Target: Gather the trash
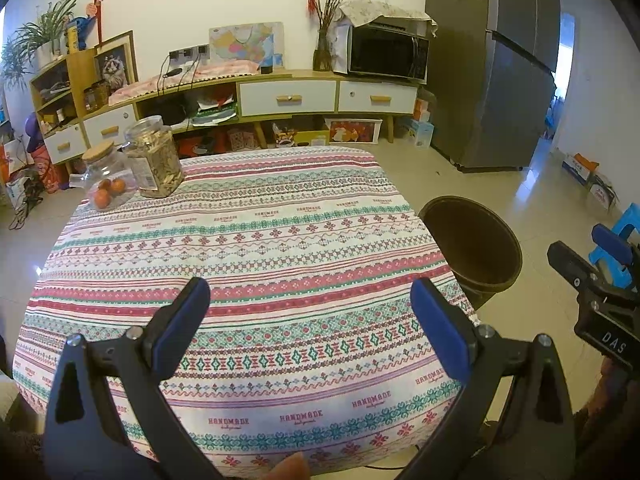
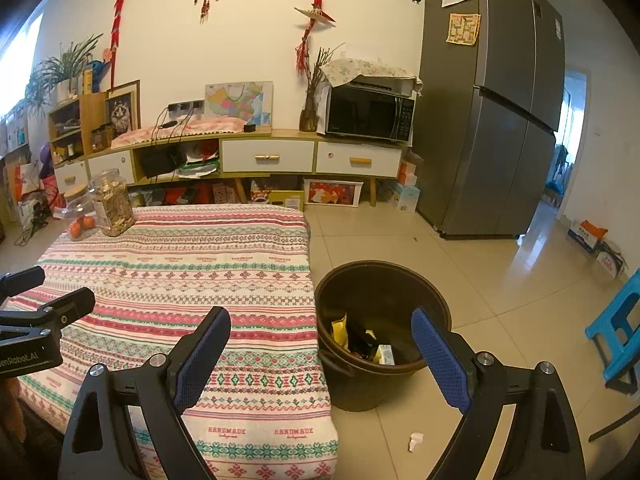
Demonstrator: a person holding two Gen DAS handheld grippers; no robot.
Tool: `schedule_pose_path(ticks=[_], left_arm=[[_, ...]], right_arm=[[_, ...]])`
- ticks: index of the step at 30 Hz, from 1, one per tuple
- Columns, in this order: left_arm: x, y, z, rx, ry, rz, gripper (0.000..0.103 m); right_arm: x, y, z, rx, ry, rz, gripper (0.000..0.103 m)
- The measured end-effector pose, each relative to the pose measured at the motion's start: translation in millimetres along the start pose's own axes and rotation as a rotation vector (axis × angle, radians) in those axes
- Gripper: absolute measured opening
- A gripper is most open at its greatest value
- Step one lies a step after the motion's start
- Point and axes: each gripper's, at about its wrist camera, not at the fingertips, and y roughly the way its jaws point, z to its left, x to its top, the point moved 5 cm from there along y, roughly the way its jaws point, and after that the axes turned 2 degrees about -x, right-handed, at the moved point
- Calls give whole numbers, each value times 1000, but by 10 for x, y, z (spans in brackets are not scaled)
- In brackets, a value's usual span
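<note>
A dark brown trash bin (image 2: pixel 384 300) stands on the tiled floor beside the table's right edge; it also shows in the left wrist view (image 1: pixel 476 248). Inside it lie a yellow wrapper (image 2: pixel 340 330), a dark packet and a small white carton (image 2: pixel 386 354). A small white scrap of paper (image 2: pixel 415 441) lies on the floor in front of the bin. My right gripper (image 2: pixel 320 340) is open and empty above the table's edge and the bin. My left gripper (image 1: pixel 310 304) is open and empty over the patterned tablecloth (image 1: pixel 248 248).
Two jars stand at the table's far left corner: a tall one with dried pieces (image 1: pixel 154 156) and a cork-lidded one with oranges (image 1: pixel 106 182). A blue stool (image 2: pixel 618 332) stands right of the bin. A cabinet with a microwave (image 2: pixel 370 114) and a fridge (image 2: pixel 492 120) line the back.
</note>
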Motion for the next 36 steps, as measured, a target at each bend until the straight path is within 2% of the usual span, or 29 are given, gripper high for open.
schedule_pose_path(ticks=[27, 36], left_arm=[[-15, -12, -19, -8, -16, 33, 100], [-57, 27, -35, 18, 6, 54, 100]], right_arm=[[7, -9, 26, -13, 13, -14, 94], [-4, -5, 35, -14, 13, -11, 94]])
